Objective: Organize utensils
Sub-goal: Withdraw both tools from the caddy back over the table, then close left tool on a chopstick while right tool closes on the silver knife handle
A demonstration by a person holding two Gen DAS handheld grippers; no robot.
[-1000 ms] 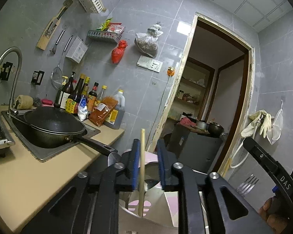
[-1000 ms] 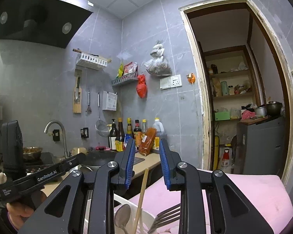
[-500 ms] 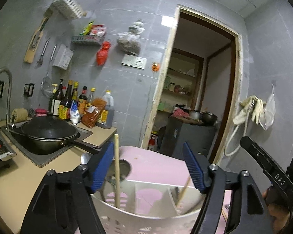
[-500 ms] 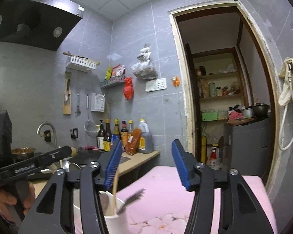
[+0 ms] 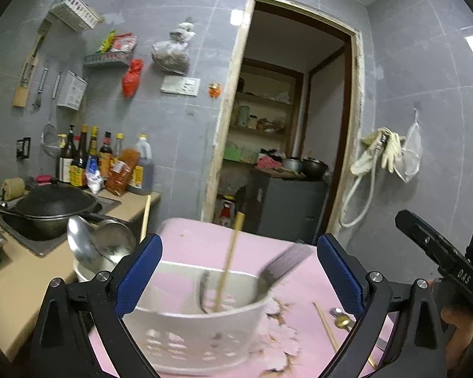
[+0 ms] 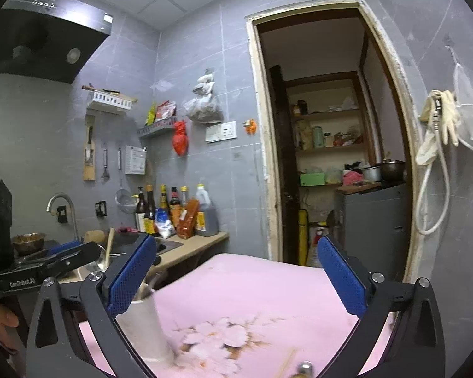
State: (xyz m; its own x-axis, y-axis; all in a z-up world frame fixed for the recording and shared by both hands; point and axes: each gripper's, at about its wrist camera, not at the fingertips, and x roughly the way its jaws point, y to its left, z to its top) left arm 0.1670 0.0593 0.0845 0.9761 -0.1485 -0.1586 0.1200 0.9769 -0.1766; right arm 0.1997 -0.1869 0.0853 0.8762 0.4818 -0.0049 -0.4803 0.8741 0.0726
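Pink floral cloth (image 6: 268,296) covers the table (grey-tiled kitchen).

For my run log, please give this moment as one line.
left gripper: open | right gripper: open | chopstick, fork: in holder

Both grippers' fingers (image 5: 140,266) now apart

1. White utensil basket (image 5: 198,330) stands at 6 o'clock on the pink table (image 5: 268,245), between the spread jaws of the left gripper (image 5: 236,271).
2. Chopstick (image 5: 230,261) and fork (image 5: 280,264) project upward from the basket, obstructing vertical entry.
3. Ladles (image 5: 88,245) crowd the 9 o'clock side.
4. Loose chopstick (image 5: 326,326) lies at 4 o'clock.
5. In the right wrist view, bare pink cloth (image 6: 261,286) between the wide-open jaws of the right gripper (image 6: 236,277) offers passage toward 12 o'clock.
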